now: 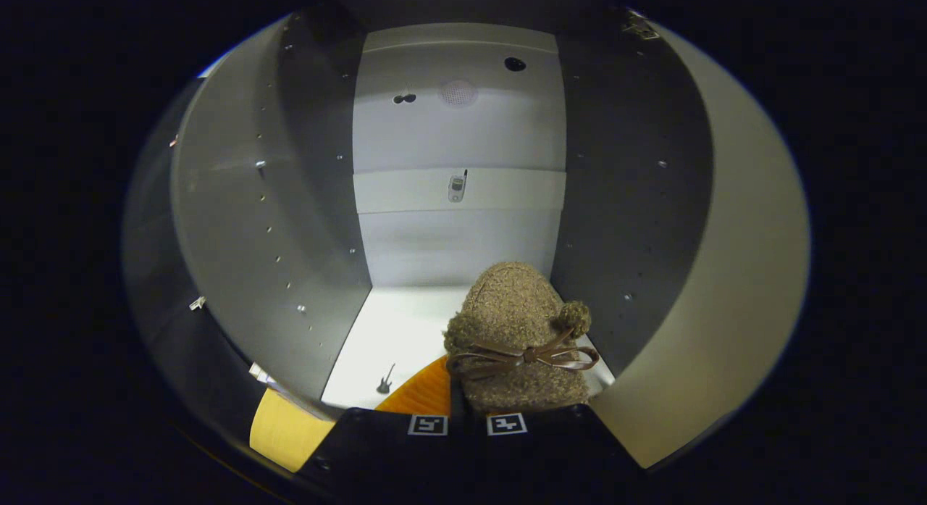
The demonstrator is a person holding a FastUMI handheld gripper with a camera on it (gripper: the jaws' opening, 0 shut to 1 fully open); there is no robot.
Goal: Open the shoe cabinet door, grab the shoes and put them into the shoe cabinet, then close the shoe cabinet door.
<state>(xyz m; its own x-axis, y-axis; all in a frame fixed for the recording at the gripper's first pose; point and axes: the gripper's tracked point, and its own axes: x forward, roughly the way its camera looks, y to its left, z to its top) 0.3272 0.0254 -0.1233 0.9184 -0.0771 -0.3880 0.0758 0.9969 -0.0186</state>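
Observation:
A brown fuzzy shoe (514, 324) with a brown bow and a pom-pom sits in my gripper (467, 418), its toe pointing into the open shoe cabinet. Both fingers stand close together and press on its heel end, so the gripper is shut on the shoe. The shoe's orange sole (420, 393) shows on the left side. The shoe hangs over the front of the cabinet's white floor (395, 331), nearer the right grey side wall (623, 201). Whether it touches the floor I cannot tell. The white back wall (456, 248) lies well beyond the toe.
The left grey side wall (311, 201) has rows of small peg holes. A pale panel (731, 273) stands at the right of the opening. A small guitar-shaped mark (386, 380) lies on the floor left of the shoe. A yellow surface (282, 429) shows below left.

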